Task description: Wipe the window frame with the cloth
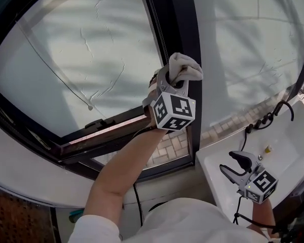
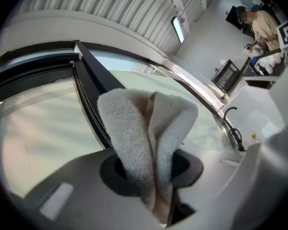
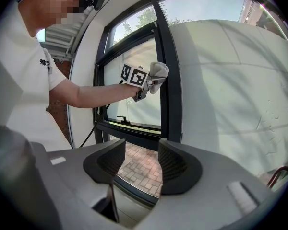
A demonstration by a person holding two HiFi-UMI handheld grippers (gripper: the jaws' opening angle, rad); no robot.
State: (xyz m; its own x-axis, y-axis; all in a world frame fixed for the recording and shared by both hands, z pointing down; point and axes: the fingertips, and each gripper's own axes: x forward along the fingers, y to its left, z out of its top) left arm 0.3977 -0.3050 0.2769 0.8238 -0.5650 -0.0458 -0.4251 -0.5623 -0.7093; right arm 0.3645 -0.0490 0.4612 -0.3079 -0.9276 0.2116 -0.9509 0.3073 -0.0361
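Observation:
My left gripper (image 1: pixel 178 80) is shut on a folded off-white cloth (image 1: pixel 185 66), raised against the dark vertical bar of the window frame (image 1: pixel 178 24). In the left gripper view the cloth (image 2: pixel 146 143) sticks up from between the jaws, with the dark frame bar (image 2: pixel 98 87) just behind it. The right gripper view shows the cloth (image 3: pixel 158 72) touching the frame bar (image 3: pixel 169 80) at mid height. My right gripper (image 1: pixel 235 165) hangs low at the right, open and empty, over a white sill; its two pads (image 3: pixel 175 164) stand apart.
An opened lower sash with a handle (image 1: pixel 99 123) juts out left of the frame bar. A white sill (image 1: pixel 228 171) runs at the right with a black cable and hook (image 1: pixel 278 110). Brick paving (image 1: pixel 169 148) lies outside below. People and desks show far off (image 2: pixel 259 28).

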